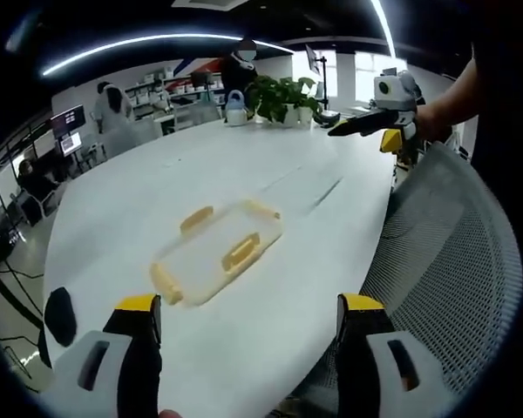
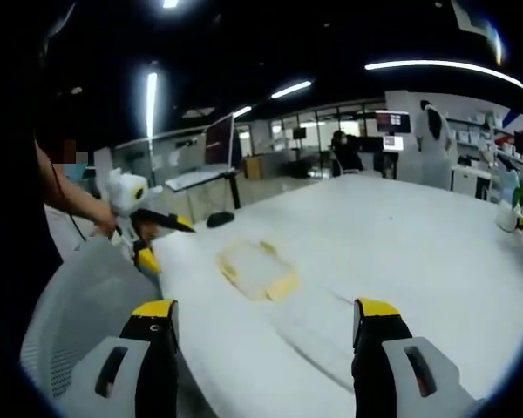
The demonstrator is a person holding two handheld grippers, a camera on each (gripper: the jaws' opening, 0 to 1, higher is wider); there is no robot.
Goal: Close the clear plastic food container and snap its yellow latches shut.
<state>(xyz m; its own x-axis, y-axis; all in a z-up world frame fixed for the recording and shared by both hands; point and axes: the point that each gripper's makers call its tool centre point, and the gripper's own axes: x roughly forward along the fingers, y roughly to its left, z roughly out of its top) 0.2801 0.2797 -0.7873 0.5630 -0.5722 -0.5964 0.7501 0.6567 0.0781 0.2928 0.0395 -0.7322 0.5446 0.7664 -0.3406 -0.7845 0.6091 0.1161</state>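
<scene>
Clear container mid-table (yellow latches); both grippers apart, wide.

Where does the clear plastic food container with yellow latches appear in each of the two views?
Left gripper view: the clear plastic food container with yellow latches lies on the white table, left of centre, above the left gripper.
Right gripper view: the container lies at centre, above the right gripper.
Shared landmark: the grey mesh chair back at the table's edge.
</scene>
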